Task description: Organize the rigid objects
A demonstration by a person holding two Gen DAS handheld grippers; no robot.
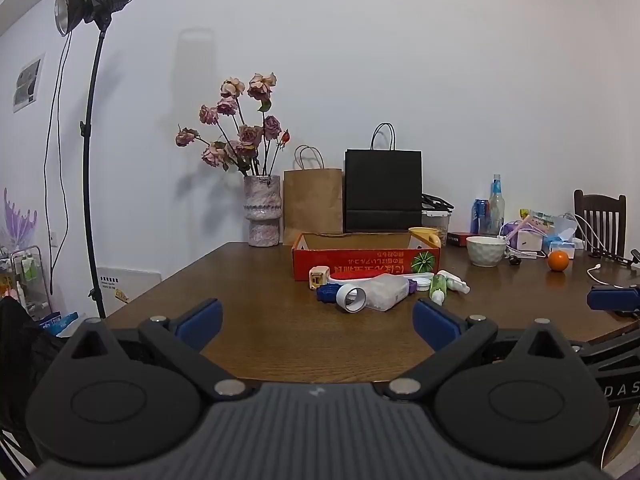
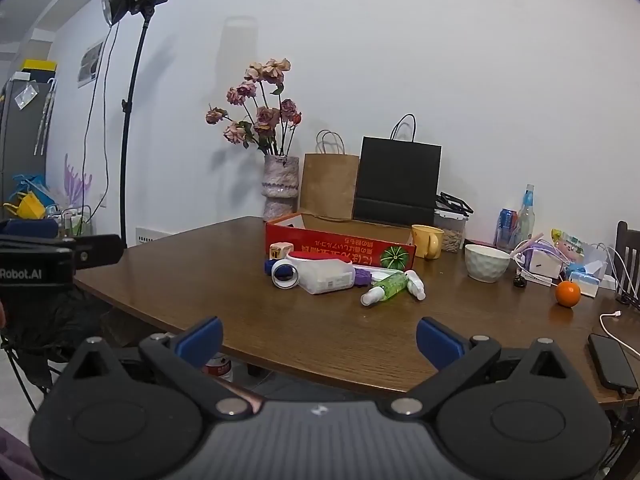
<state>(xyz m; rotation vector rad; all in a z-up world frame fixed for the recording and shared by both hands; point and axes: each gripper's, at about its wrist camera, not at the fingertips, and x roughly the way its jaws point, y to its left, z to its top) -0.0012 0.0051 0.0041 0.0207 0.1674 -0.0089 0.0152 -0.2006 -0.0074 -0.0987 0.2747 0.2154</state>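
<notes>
Clutter lies ahead of both grippers, well apart from their fingers: a white tube (image 1: pixel 351 298), a frosted plastic container (image 1: pixel 384 291) and a green spray bottle (image 2: pixel 386 286) in a heap against a red cardboard box (image 1: pixel 366 265). Left gripper (image 1: pixel 318 322) and right gripper (image 2: pixel 319 340) are spread wide, grasping nothing, above the bare wooden table (image 2: pixel 320 332). A white dimpled bowl (image 2: pixel 487 263) and an orange (image 2: pixel 567 293) sit off right.
</notes>
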